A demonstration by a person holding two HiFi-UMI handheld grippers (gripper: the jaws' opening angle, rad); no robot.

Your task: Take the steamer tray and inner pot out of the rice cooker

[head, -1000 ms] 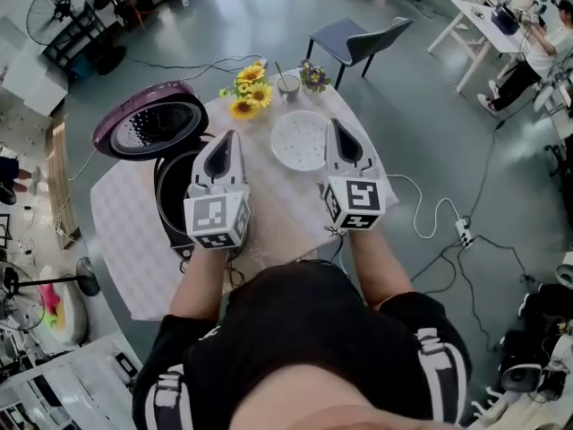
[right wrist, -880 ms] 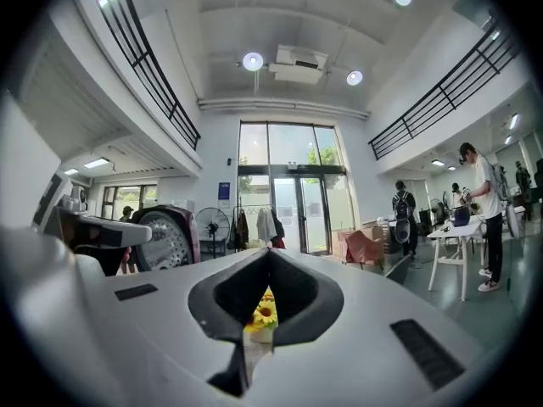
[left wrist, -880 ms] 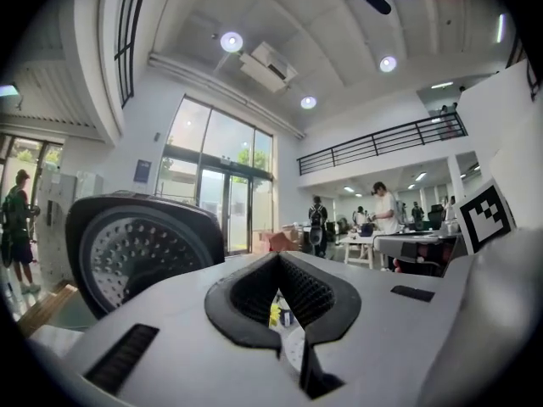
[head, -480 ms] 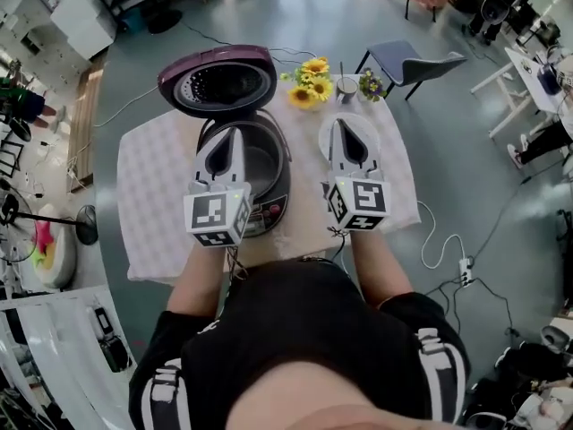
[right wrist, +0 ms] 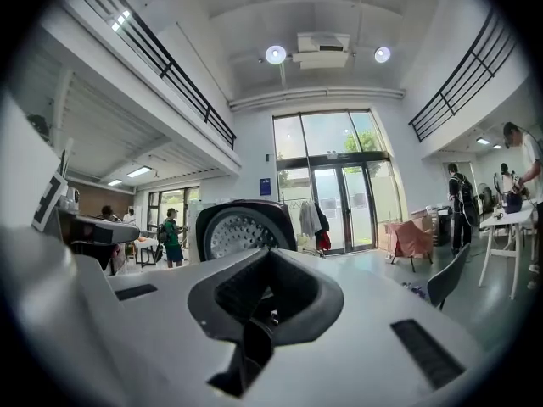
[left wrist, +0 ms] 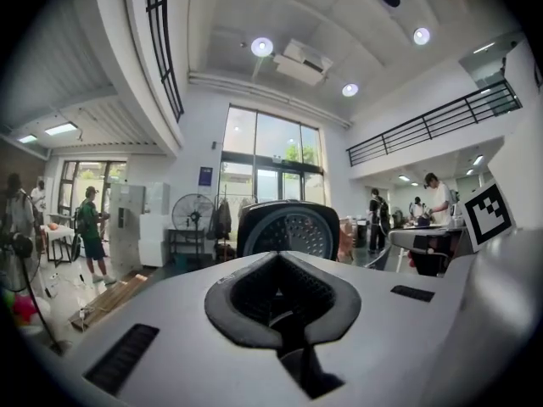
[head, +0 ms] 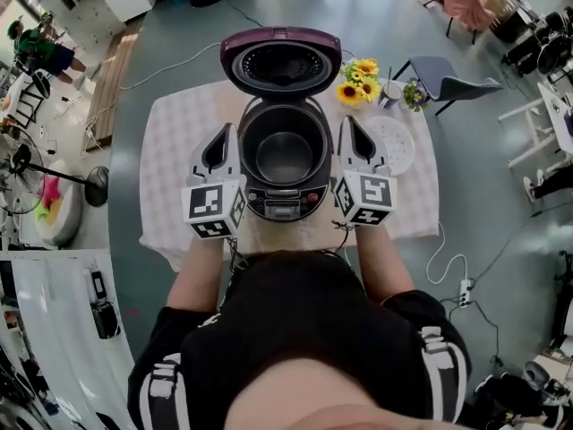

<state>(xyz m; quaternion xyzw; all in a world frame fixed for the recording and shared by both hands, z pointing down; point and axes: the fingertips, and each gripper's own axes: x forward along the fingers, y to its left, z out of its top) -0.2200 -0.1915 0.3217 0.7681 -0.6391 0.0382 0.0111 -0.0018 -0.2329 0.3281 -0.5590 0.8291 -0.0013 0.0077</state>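
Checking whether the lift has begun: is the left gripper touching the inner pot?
Apart. In the head view the left gripper is outside the left wall of the rice cooker, and the cooker's dark rim lies between its tip and the inner pot.

Head view looks steeply down on the white-clothed table (head: 170, 168); both gripper views face level (low, close), sharing the purple cooker lid (left wrist: 287, 229).

A big open lab or workshop hall: high ceiling with recessed lights (left wrist: 261, 47), balcony railings (left wrist: 433, 125), tall glass entrance doors (right wrist: 338, 185), a standing fan (left wrist: 193, 215), people (left wrist: 438, 195) at white desks (right wrist: 506, 218), cables (head: 436, 256) trailing across the grey floor (head: 474, 195)
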